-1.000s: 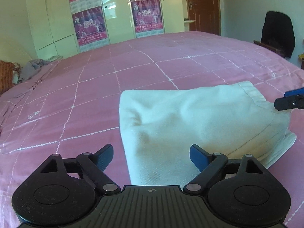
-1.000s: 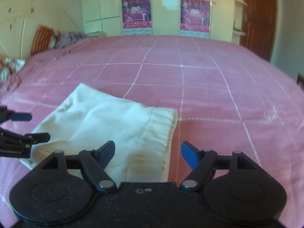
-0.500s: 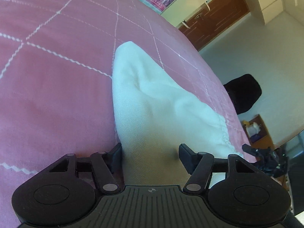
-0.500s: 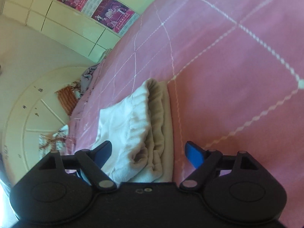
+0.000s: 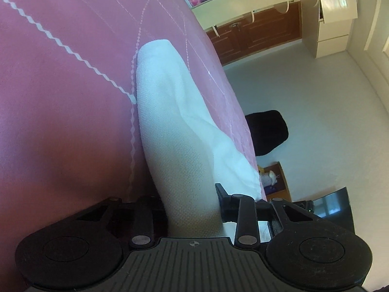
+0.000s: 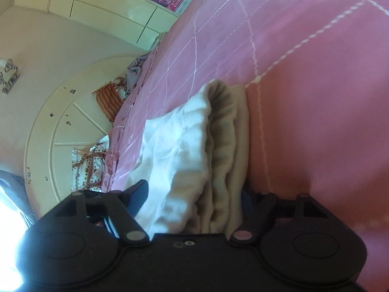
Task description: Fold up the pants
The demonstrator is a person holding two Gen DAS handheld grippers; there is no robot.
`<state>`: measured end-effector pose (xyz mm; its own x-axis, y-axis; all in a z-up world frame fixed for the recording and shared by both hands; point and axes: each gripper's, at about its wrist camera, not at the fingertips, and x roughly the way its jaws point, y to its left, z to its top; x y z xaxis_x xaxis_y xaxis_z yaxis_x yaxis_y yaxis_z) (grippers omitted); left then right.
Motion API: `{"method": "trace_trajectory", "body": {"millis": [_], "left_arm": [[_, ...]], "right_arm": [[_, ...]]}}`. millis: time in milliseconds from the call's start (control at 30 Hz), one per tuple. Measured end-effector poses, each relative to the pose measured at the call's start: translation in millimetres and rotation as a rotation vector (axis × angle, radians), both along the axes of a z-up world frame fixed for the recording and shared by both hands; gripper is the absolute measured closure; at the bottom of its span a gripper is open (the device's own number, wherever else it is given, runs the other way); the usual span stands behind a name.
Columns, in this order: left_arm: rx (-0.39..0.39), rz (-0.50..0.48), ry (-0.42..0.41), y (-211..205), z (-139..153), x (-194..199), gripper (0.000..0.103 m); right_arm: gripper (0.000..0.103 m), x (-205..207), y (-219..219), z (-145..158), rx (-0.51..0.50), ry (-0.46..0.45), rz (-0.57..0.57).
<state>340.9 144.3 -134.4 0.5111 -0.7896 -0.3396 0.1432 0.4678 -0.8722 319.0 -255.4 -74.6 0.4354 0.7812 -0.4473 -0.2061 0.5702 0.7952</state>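
The folded white pants lie on the pink quilted bed. My left gripper is rolled on its side at one end of the stack. Its jaws are closing, and both fingers press into the cloth pinched between them. In the right wrist view, the ribbed waistband end of the pants fills the gap of my right gripper. Its jaws are closing too, with the layered cloth between them. One finger stands beside the cloth, and the other is half hidden under the stack against the bed.
A chair draped in black stands on the floor past the bed's edge, near a wooden door. A curved headboard, a striped cushion and a grey garment are at the bed's head. Cream wardrobes line the wall.
Both grippers rolled sideways and dropped low onto the two ends of the pants. The left jaws narrowed from wide open onto the cloth. The right jaws narrowed slightly around the waistband.
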Motion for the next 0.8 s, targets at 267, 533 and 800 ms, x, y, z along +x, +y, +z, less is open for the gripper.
{"method": "trace_trajectory", "body": {"millis": [267, 533, 800], "left_arm": [[0.008, 0.021, -0.098, -8.0, 32.8, -9.2, 0.076], [0.037, 0.065, -0.211, 22.2, 98.7, 50.0, 0.076], [0.373, 0.231, 0.020, 22.9, 79.9, 152.1, 0.037]], "right_arm": [[0.067, -0.7, 14.7, 29.0, -0.079, -0.120, 0.029], [0.068, 52.0, 34.7, 90.1, -0.076, -0.247, 0.084], [0.034, 166.3, 50.0, 75.4, -0.191, -0.139, -0.054]]}}
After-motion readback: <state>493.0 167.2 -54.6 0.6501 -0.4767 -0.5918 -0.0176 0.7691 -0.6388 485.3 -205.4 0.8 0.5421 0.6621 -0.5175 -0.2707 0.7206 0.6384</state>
